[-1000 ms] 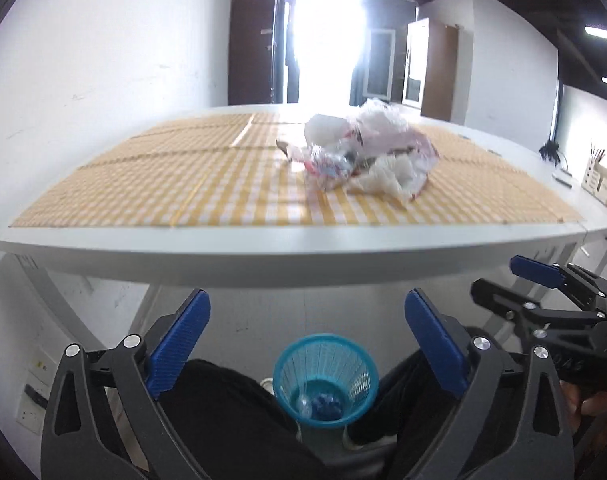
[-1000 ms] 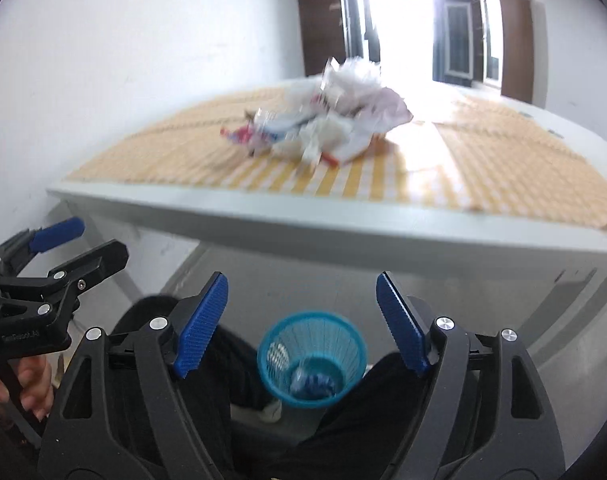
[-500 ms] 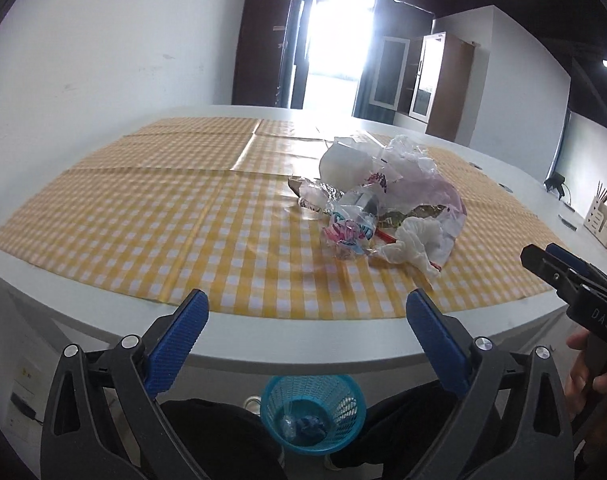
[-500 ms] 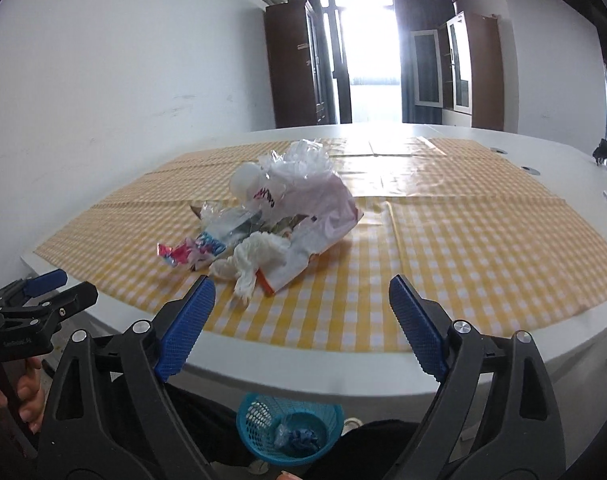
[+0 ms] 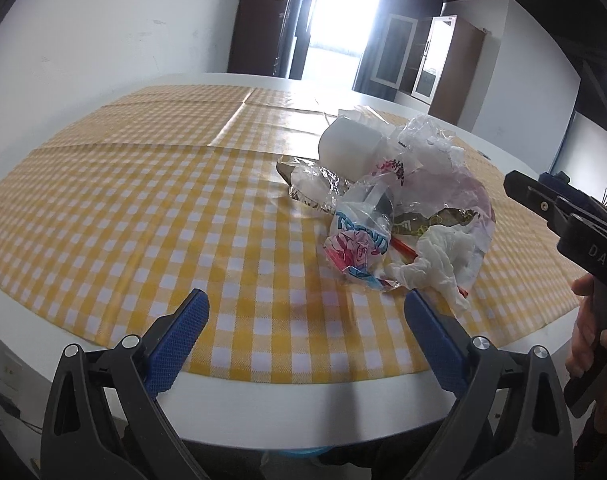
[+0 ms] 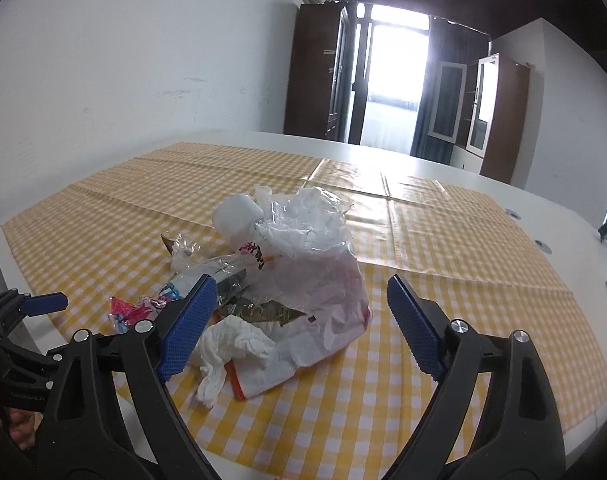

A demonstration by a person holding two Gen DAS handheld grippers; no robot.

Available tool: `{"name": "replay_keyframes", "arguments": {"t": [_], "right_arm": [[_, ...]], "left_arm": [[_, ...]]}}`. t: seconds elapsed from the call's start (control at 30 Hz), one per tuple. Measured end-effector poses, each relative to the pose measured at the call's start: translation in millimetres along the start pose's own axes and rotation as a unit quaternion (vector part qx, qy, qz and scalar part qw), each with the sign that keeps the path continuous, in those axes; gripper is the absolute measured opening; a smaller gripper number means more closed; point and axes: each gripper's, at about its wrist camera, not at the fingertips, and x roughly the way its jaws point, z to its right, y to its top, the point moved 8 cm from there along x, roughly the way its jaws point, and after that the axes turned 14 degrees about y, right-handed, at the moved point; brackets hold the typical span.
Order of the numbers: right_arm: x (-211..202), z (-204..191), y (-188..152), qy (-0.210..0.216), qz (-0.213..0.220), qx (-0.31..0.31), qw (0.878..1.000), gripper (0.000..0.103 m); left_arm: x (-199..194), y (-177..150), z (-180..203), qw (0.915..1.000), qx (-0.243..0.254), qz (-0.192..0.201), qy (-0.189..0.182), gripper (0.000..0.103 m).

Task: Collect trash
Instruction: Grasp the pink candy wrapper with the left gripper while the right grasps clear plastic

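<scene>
We judge the collecting barely begun: the whole trash pile lies on the yellow checked cloth of the white table, near its front edge and right of centre in the left wrist view. In it we make out a white cup, a printed wrapper, a crumpled tissue and a pinkish plastic bag. Our left gripper hangs short of the pile with its jaws apart and nothing between them. Our right gripper also stands wide, its jaws having just narrowed slightly, framing the bag without pressing it. Nothing blocks the way; only a blue sliver shows below the table edge, so we cannot tell where the bin is.
</scene>
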Motion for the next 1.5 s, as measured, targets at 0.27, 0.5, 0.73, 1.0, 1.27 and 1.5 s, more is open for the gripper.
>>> {"name": "replay_keyframes", "arguments": {"t": [0.27, 0.5, 0.73, 1.0, 1.27, 1.5], "right_arm": [[40.5, 2.5, 15.1, -0.01, -0.041, -0.033, 0.999, 0.069], [63.2, 7.5, 19.5, -0.017, -0.074, -0.048, 0.996, 0.051], [62.8, 5.9, 22.2, -0.018, -0.067, -0.053, 0.996, 0.025], [28.1, 11.2, 27.3, -0.006, -0.017, -0.006, 1.0, 0.017], [-21.9, 0.3, 28.9, 0.006, 0.026, 0.011, 1.0, 0.015], [-70.7, -19.0, 14.8, 0.047, 0.047, 0.04, 0.997, 0.015]], "left_arm": [[20.3, 11.6, 12.6, 0.9994, -0.003, -0.02, -0.028, 0.084], [38.8, 17.8, 21.6, 0.9983, -0.007, -0.037, -0.044, 0.059], [39.9, 17.5, 16.1, 0.9985, -0.014, -0.036, -0.04, 0.02], [4.3, 22.9, -5.0, 0.9983, -0.045, -0.003, -0.038, 0.017], [-34.4, 21.2, -20.8, 0.9975, -0.056, 0.027, -0.032, 0.016], [-78.7, 8.4, -22.7, 0.9974, -0.041, 0.048, -0.034, 0.015]]}}
